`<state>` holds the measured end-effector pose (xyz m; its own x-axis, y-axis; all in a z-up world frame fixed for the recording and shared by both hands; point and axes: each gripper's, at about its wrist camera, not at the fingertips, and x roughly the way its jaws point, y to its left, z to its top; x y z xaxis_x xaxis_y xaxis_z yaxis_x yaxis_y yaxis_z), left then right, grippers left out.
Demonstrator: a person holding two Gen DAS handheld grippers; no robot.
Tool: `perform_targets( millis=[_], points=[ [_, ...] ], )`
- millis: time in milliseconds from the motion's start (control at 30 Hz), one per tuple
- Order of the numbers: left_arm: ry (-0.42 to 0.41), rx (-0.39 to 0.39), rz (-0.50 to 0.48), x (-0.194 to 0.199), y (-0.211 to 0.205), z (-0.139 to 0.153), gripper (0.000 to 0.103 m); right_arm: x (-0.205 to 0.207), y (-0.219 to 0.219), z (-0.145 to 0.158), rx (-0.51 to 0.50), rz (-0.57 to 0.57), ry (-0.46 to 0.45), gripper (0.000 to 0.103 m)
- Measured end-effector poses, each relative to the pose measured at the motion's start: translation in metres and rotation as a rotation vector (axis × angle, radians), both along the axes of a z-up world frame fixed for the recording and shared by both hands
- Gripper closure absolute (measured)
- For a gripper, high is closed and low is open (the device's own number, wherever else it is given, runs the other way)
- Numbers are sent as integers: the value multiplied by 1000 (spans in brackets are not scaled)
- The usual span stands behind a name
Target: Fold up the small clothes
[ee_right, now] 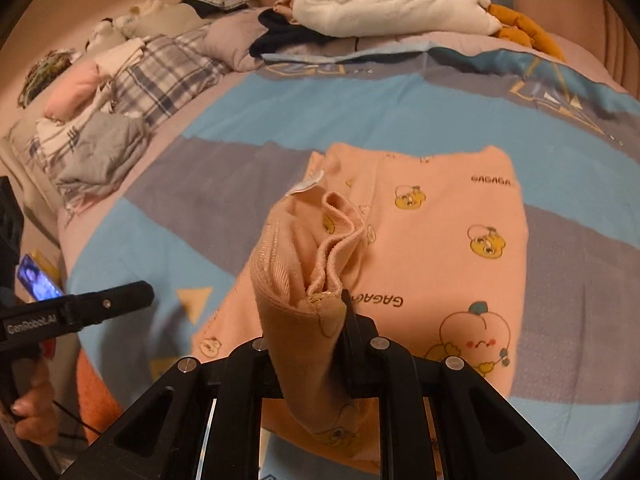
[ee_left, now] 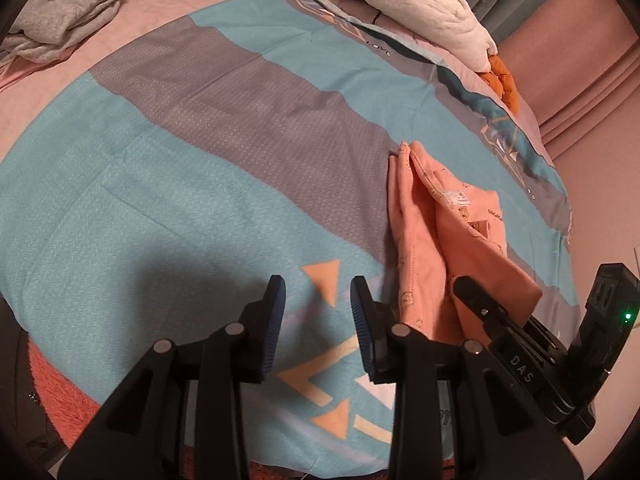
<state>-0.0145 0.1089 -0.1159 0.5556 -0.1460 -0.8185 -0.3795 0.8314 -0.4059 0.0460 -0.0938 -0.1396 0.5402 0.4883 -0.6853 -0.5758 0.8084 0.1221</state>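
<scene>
On the bed, in the left wrist view, the left gripper (ee_left: 318, 316) hovers over the blue and grey bedspread (ee_left: 160, 184) with its blue-padded fingers (ee_left: 276, 320) apart and nothing between them. It probably waits here so that it does not disturb the cloth. The orange garment (ee_left: 432, 240) lies just to its right, partly lifted, with its long folded edge running away from the camera. To the left and ahead the cover is flat and free, so there is much room to lay a fold.

In the right wrist view, the right gripper (ee_right: 308, 344) is clamped on a bunched corner of the orange garment (ee_right: 448, 240), near a ribbed hem, and holds it raised above the rest. This grip seems meant to carry the corner across the body of the cloth. The far edge lies straight on the cover. A pile of grey clothes (ee_right: 100, 152) and a white plush toy (ee_right: 392, 4) stay well apart, at the sides.
</scene>
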Motion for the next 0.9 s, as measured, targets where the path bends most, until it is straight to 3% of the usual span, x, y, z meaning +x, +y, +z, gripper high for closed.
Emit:
perform_targets(
  millis=[300, 567, 700, 900],
  points=[
    [-1, -13, -11, -1, 2, 0, 70, -8, 11, 12, -8, 8, 1, 86],
    [3, -14, -6, -1, 5, 2, 67, -3, 21, -11, -38, -2, 61, 86],
    [-9, -3, -26, 0, 2, 9, 62, -8, 15, -5, -14, 10, 72, 79],
    [-78, 16, -73, 7, -9, 34, 55, -21, -15, 9, 75, 52, 145, 55]
  ],
)
